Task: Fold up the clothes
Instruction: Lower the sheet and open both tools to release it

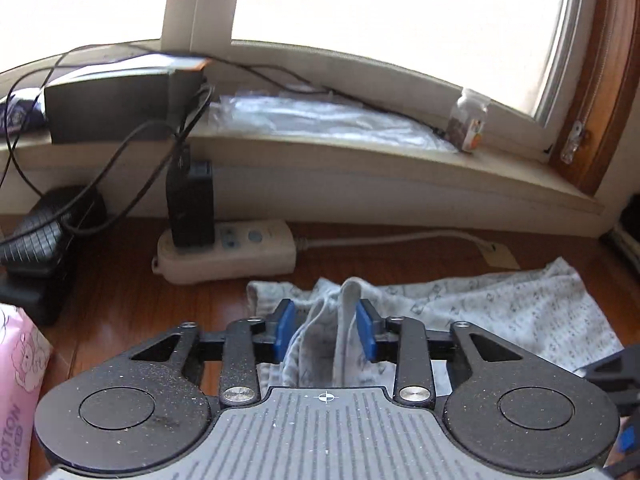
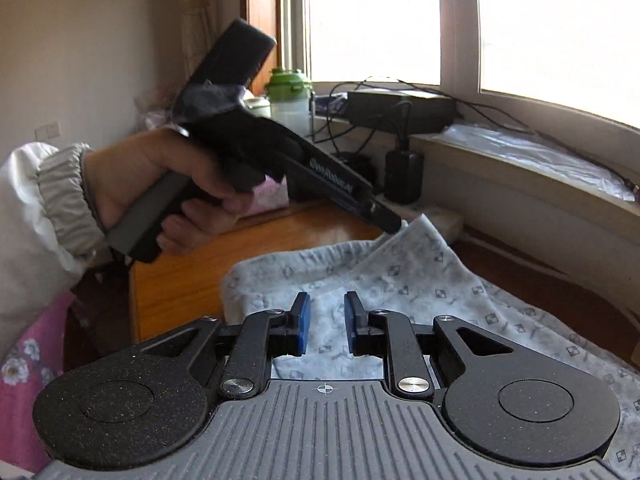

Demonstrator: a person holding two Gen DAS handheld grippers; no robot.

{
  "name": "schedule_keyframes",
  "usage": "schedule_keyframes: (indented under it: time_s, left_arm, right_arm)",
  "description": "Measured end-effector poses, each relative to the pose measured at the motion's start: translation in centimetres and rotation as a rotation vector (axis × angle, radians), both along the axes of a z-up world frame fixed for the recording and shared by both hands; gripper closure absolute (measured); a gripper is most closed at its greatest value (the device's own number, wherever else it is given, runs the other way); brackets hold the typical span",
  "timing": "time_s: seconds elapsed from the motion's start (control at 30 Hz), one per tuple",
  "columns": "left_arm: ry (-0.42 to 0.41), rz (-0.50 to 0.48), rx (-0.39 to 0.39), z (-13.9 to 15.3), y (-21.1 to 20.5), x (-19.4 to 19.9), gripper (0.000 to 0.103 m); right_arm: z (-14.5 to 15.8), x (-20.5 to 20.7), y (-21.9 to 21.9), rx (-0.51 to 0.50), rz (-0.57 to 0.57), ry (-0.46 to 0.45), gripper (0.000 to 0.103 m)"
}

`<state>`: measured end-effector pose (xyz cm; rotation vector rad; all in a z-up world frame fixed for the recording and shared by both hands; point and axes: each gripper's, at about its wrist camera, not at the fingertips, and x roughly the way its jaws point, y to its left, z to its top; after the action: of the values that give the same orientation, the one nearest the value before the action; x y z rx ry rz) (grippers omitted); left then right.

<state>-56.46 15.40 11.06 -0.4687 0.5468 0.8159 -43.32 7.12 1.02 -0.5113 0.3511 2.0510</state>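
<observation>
Both claws stand partly open, pads clear of cloth: the left claw [image 1: 326, 330] has a raised ridge of fabric standing loose between its blue pads [image 1: 285, 330], and the right claw [image 2: 325, 326] hovers over flat cloth with nothing gripped. Largest of all is the brown wooden counter [image 1: 132, 300], and spread across it lies the pale grey cotton garment with a small dark diamond print [image 1: 520, 304], running off toward three o'clock in the left wrist view. At eleven o'clock sits a cream plastic power strip [image 1: 224, 250], close to the cloth's far edge. Judging by this, a fold has just been laid down and let go. Lift both claws straight up so the ridge falls flat, and keep the hem clear of the strip.
</observation>
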Motion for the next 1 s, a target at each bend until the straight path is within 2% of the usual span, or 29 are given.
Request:
schedule_keyframes:
  time_s: [0.1, 0.2, 0.3, 0.37, 0.43, 0.5, 0.6, 0.67, 0.8, 0.93, 1.0]
  left_arm:
    - [-0.011, -0.002, 0.024, 0.8, -0.4, 0.7, 0.063]
    - [-0.008, -0.008, 0.058, 1.4, -1.1, 1.9, 0.051]
    - [-0.021, -0.025, 0.100, 1.5, -2.0, 3.4, 0.046]
    - [-0.043, -0.057, 0.104, 1.3, -2.6, 4.8, 0.034]
    - [-0.054, -0.093, 0.109, 1.0, -3.2, 6.5, 0.033]
    - [-0.060, -0.122, 0.105, 0.5, -3.6, 8.5, 0.031]
    - [-0.063, -0.165, 0.095, -0.4, -4.1, 11.8, 0.029]
    - [-0.055, -0.195, 0.085, -1.3, -4.5, 14.2, 0.029]
    - [-0.048, -0.262, 0.088, -3.2, -6.1, 18.9, 0.028]
    - [-0.033, -0.316, 0.087, -5.4, -7.5, 22.9, 0.028]
    - [-0.011, -0.335, 0.090, -6.2, -8.1, 24.1, 0.028]
  right_arm:
    - [-2.2, -1.7, -0.8, -0.051, 0.032, -0.032, 0.084]
    - [-4.4, -3.8, -1.8, -0.090, 0.084, -0.050, 0.084]
    - [-4.5, -5.0, -3.2, -0.074, 0.125, -0.044, 0.083]
    - [-3.8, -4.7, -4.1, -0.062, 0.134, -0.032, 0.083]
    - [-3.0, -3.4, -4.9, -0.041, 0.119, -0.031, 0.082]
    - [-2.2, -0.9, -5.9, -0.031, 0.091, -0.030, 0.081]
    - [-1.3, 4.1, -8.6, 0.002, -0.004, -0.080, 0.072]
    - [-0.9, 8.2, -10.4, 0.010, -0.082, -0.100, 0.068]
    - [-0.2, 17.9, -12.5, 0.010, -0.294, -0.103, 0.067]
    - [-0.5, 27.0, -10.6, -0.006, -0.518, -0.046, 0.067]
    - [-1.1, 30.1, -8.9, -0.034, -0.569, -0.004, 0.067]
